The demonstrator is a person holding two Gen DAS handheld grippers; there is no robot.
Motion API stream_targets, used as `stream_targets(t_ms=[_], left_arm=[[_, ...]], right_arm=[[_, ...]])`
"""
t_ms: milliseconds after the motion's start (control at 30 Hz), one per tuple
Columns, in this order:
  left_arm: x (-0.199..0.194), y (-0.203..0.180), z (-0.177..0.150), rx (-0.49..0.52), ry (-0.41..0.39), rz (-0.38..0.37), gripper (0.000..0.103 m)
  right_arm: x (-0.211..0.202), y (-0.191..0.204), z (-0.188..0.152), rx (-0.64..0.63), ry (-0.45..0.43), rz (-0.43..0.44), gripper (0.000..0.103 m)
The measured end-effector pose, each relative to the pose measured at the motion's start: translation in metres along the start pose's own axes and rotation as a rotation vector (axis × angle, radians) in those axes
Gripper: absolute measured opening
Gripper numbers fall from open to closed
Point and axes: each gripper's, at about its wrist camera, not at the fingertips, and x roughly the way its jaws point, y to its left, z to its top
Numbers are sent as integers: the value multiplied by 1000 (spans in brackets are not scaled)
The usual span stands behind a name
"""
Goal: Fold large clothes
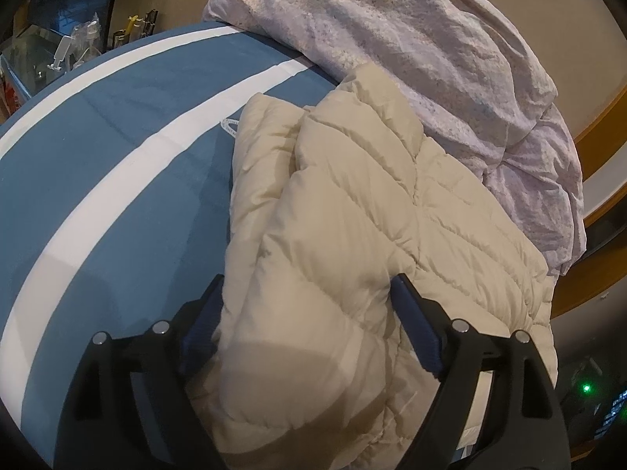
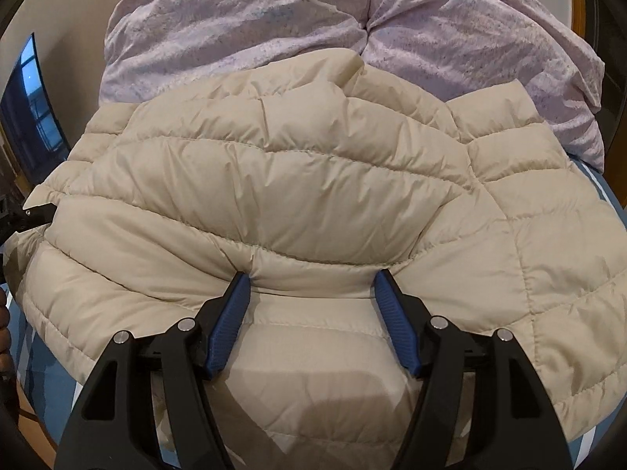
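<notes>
Both black grippers, left (image 1: pixel 309 293) and right (image 2: pixel 311 280), straddle folds of the cream quilted puffer jacket (image 2: pixel 298 180), jaws wide; whether they pinch it is unclear.

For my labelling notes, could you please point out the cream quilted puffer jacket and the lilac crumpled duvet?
cream quilted puffer jacket (image 2: pixel 298 180): right wrist view, quilted panel.
lilac crumpled duvet (image 1: pixel 411 39): left wrist view, rumpled top.

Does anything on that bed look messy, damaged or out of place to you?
Nothing looks damaged or spilled. The cream puffer jacket lies part-folded and rumpled on the blue striped sheet, its far edge against a crumpled lilac duvet bunched at the back. That heap is the only untidy thing.
</notes>
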Motion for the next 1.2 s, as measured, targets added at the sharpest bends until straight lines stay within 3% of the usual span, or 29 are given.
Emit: stream_targets(t_ms=[100,233,367,600,933,1200], left_arm=[[1,-2,-1,3,-8,11,82],[4,2,-1,-26,2,-39,60],[6,10,2,-82,20,-90,52],[-8,8,7,-132,19,-198,27],[-53,-47,23,-112,-33,-453,24],[-63,-112,8,-43,12,-607,24]], right_arm=[[2,1,0,-4,7,-7,68],[2,1,0,-5,13,-3,68],[3,1,1,-6,19,-3,68],[5,1,2,-13,29,-11,68],[6,3,3,-20,34,-23,68],[7,1,3,-15,35,-18,68]])
